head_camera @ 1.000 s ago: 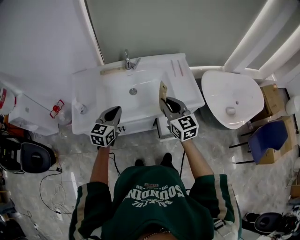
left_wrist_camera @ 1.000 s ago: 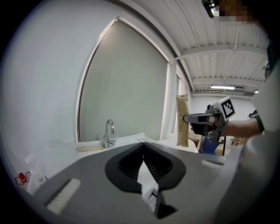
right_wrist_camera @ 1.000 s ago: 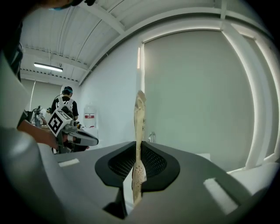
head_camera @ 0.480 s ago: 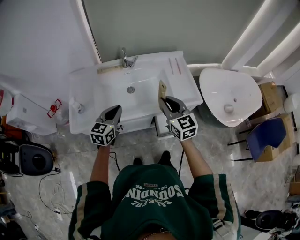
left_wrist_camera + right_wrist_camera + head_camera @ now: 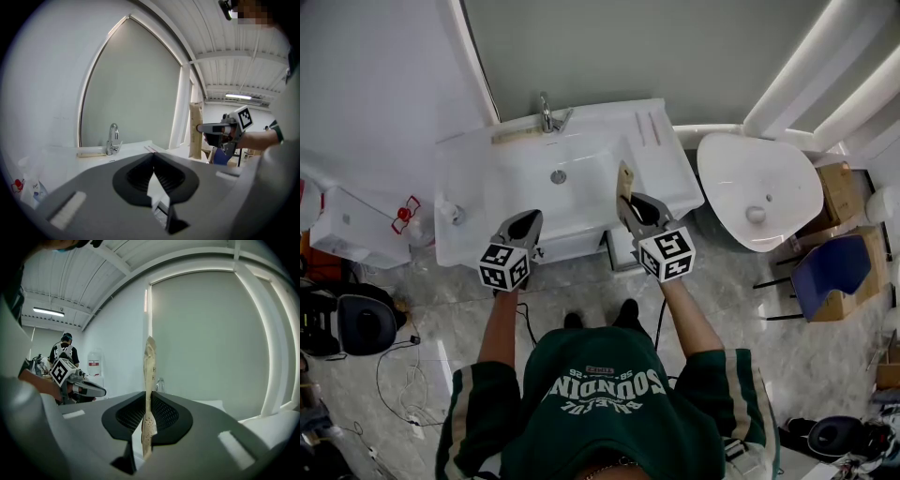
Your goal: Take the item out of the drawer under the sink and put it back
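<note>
My right gripper is shut on a flat tan paper packet that stands upright between its jaws, held in the air over the right side of the white sink counter. The packet also shows in the left gripper view, clamped by the right gripper. My left gripper hangs level at the counter's front edge, jaws together with nothing in them. The drawer under the sink is hidden below the counter.
A chrome tap stands behind the basin. A white toilet sits to the right, a blue chair and cardboard boxes beyond it. A bottle and a white box stand at the left, cables on the marble floor.
Both grippers hold their places. The head view has shifted slightly, so the sink sits a little higher and further left in the picture.
</note>
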A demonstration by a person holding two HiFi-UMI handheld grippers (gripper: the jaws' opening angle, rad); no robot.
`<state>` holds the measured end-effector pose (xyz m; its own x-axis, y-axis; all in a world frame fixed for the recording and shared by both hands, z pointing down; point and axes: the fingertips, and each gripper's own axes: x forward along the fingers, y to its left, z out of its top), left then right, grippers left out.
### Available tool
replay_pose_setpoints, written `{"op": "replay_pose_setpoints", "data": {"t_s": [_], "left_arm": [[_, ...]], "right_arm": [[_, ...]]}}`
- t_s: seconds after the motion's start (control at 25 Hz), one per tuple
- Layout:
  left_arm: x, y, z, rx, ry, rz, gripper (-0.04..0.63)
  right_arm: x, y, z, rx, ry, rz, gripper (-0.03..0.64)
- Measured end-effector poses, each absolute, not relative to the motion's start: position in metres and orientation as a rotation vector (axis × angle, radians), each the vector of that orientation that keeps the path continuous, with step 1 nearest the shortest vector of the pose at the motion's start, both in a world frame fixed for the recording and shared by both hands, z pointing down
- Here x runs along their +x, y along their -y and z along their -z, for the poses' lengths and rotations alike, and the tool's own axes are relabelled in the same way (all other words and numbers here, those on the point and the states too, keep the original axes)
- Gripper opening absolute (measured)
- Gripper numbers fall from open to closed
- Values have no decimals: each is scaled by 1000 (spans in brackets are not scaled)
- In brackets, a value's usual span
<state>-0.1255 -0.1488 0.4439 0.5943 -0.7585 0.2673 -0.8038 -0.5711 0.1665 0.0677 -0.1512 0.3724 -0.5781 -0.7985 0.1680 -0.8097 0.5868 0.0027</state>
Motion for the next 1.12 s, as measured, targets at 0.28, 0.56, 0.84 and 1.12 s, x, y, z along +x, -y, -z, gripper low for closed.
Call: {"op": "replay_pose_setpoints", "data": {"t_s": [0.28, 0.56, 0.84, 1.12], "left_arm": [[-110, 149, -459, 2530, 1250, -272, 51], [-82, 143, -490, 2485, 1179, -321, 51], [-49, 134, -528, 2427, 1127, -351, 51], [-20, 119, -558, 2370, 1080, -394, 51]], "right_arm": [[80, 151, -393, 1358, 2637, -181, 35], [101, 141, -434, 1343, 2580, -301, 35], [128, 126, -487, 1315, 2505, -437, 35], [140, 110, -530, 1213, 2456, -516, 35]]}}
